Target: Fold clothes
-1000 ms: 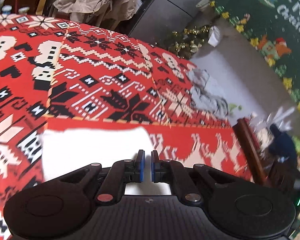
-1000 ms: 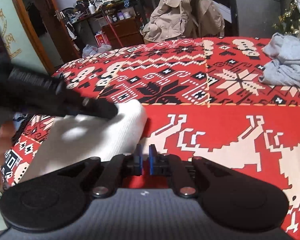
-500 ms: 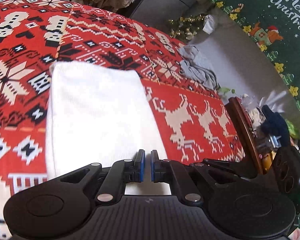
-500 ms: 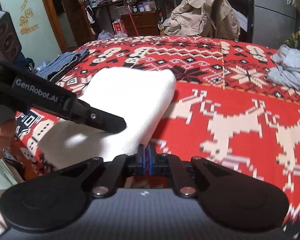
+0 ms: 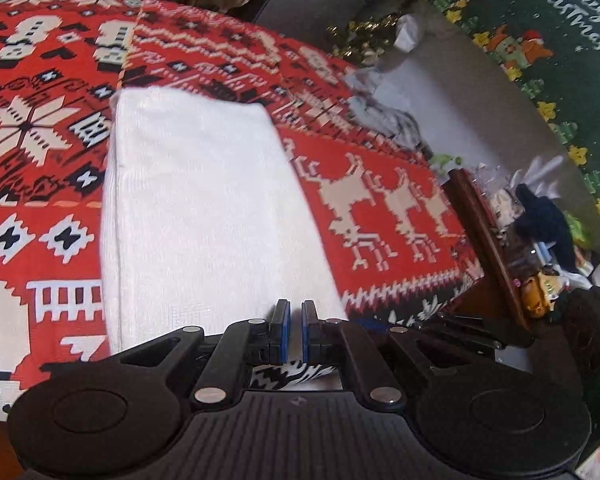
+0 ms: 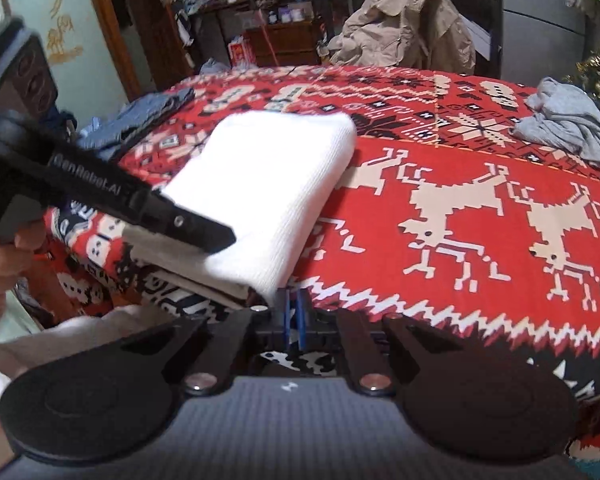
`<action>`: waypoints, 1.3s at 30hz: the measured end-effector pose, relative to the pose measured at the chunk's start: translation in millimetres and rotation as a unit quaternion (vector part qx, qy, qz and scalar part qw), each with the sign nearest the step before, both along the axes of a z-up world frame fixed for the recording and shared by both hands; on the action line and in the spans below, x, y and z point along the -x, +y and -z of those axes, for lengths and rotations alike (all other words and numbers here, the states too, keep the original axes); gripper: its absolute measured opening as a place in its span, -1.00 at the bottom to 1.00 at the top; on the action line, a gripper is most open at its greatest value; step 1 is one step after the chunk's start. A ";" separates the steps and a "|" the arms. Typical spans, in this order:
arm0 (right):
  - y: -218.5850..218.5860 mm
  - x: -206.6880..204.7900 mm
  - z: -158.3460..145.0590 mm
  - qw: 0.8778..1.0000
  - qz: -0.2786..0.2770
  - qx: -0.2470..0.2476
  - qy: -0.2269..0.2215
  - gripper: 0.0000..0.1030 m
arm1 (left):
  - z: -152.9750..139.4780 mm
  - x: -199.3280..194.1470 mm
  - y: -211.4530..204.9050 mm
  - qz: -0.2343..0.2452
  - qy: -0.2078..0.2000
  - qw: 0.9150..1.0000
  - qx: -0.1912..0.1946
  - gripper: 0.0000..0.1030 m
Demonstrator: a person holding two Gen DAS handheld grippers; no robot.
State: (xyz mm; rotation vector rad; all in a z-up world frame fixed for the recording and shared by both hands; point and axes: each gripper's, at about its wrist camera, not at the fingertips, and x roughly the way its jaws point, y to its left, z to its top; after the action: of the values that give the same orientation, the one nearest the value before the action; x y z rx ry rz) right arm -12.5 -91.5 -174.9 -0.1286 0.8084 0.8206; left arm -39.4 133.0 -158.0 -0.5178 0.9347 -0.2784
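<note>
Both my left tongs [image 5: 294, 330] and right tongs [image 6: 292, 312] pinch the near edge of the folded white knitted garment [image 5: 204, 208] on the red patterned worktop [image 5: 380, 208], which I should draw evenly, keeping layers aligned.

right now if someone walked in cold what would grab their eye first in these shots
The white folded garment glares against the red patterned tablecloth near the table's front edge, with the left gripper and right gripper closed at its near end. Next, a crumpled grey garment at the far right and a beige jacket draped behind the table.
</note>
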 end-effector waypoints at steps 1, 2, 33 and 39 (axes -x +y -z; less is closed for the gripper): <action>-3.6 -0.9 -1.7 1.000 0.009 -0.008 0.000 -0.86 | -2.1 0.3 0.0 0.001 -0.007 1.000 0.004 -0.92; -6.3 -3.2 -2.5 1.000 0.021 -0.012 -0.002 -0.85 | -4.0 -0.7 -0.6 0.002 -0.015 1.000 0.006 -0.92; 9.9 7.5 -0.1 0.999 -0.034 0.026 0.007 -0.94 | 4.5 5.7 0.2 0.021 0.020 0.999 0.013 -0.92; -2.3 13.8 -16.6 1.000 -0.024 -0.001 0.009 -0.87 | -10.4 27.4 30.1 -0.021 -0.025 0.999 0.031 -0.92</action>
State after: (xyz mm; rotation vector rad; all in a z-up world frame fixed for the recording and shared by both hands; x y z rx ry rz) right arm -26.3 -93.8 -158.4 -0.1404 0.8243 0.8688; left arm -66.8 163.1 -147.6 -0.5849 0.8687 -0.2825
